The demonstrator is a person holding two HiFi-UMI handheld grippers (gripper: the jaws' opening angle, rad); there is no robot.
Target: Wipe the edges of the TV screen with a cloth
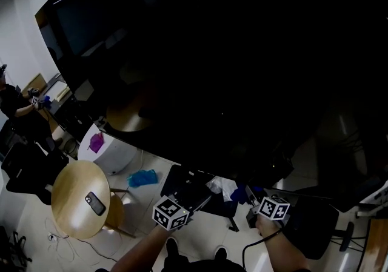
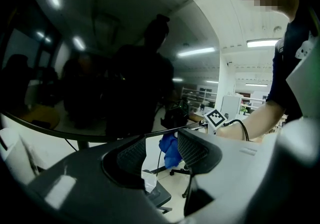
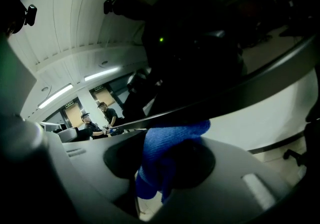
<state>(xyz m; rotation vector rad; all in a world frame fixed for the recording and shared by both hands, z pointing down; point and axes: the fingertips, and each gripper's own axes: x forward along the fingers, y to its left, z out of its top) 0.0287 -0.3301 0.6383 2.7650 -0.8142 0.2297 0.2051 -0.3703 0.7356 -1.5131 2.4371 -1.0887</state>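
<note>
Cloth [image 3: 169, 142] pinched tight in the right gripper's [image 3: 162, 164] jaws, pressed up against the TV edge [image 3: 240, 93]. Left gripper [image 2: 161, 152] reaches forward alongside, tilted slightly down, jaws spread and empty.

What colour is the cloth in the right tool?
The cloth is blue; the right gripper view shows it best.

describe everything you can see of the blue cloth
The blue cloth is bright blue, nubby, towel-like fabric, bunched into a wad. The right gripper holds it, jaws shut on its middle, with a loose fold hanging below. Its top lies along the dark lower edge of the TV screen and looks to be touching it. Nothing else is seen touching it.
</note>
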